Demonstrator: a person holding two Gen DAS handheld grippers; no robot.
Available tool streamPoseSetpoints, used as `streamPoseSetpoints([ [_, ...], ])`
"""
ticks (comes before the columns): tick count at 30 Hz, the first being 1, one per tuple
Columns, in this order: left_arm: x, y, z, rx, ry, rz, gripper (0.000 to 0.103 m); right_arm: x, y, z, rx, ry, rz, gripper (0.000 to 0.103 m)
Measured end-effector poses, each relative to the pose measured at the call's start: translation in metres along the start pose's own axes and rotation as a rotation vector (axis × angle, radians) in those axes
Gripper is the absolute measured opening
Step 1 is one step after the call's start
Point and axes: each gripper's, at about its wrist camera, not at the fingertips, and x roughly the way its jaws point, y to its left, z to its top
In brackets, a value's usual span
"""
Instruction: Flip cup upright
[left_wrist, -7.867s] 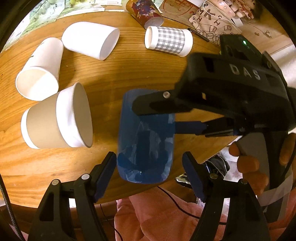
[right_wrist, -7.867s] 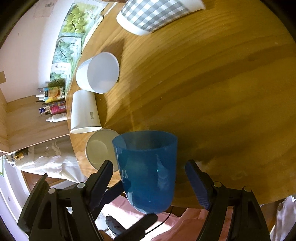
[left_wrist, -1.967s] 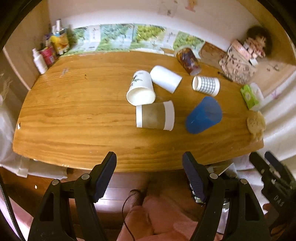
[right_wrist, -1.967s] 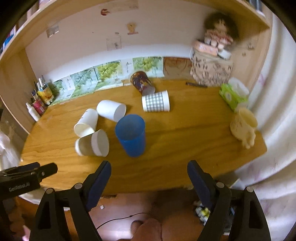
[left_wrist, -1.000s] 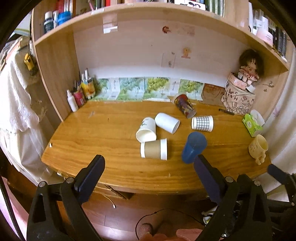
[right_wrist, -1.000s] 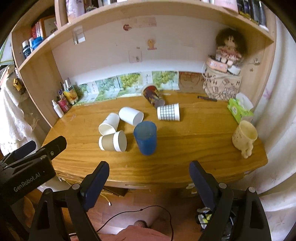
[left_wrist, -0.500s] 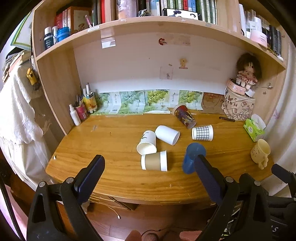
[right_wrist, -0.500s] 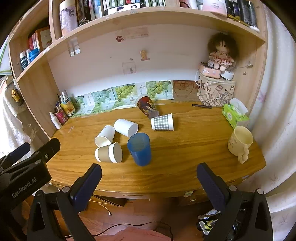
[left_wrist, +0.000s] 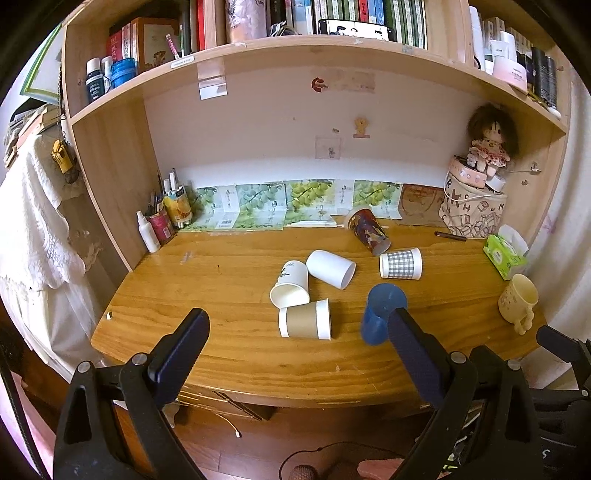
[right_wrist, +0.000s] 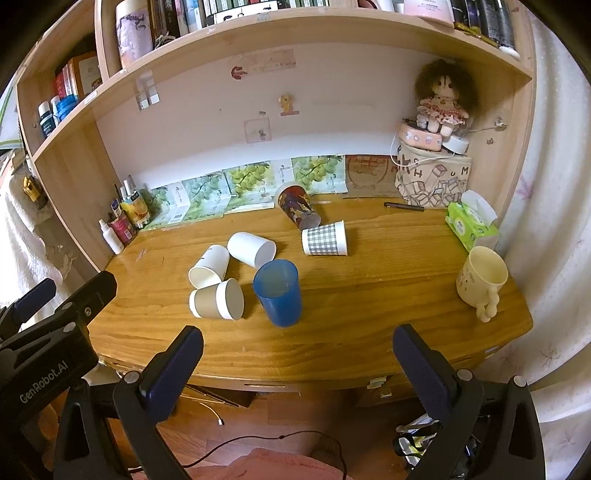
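Observation:
The blue plastic cup stands upright, mouth up, near the front of the wooden desk; it also shows in the left wrist view. My left gripper is open and empty, held well back from the desk's front edge. My right gripper is open and empty, also back from the edge. The left gripper's body shows at the left of the right wrist view.
Several paper cups lie on their sides: a brown-sleeved one, two white ones, a checked one and a patterned one. A cream mug, a tissue pack and a doll are at the right. Bottles stand at the back left.
Both grippers have pulled further back and up from the desk. The blue cup stays standing upright where it was.

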Motion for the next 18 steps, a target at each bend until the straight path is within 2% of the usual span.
streamPoseSetpoints([
  [18, 0.0030, -0.0039, -0.0041, 0.008, 0.033, -0.056, 0.098, -0.0002, -0.0021, -0.0043, 0.000, 0.033, -0.023, 0.103],
])
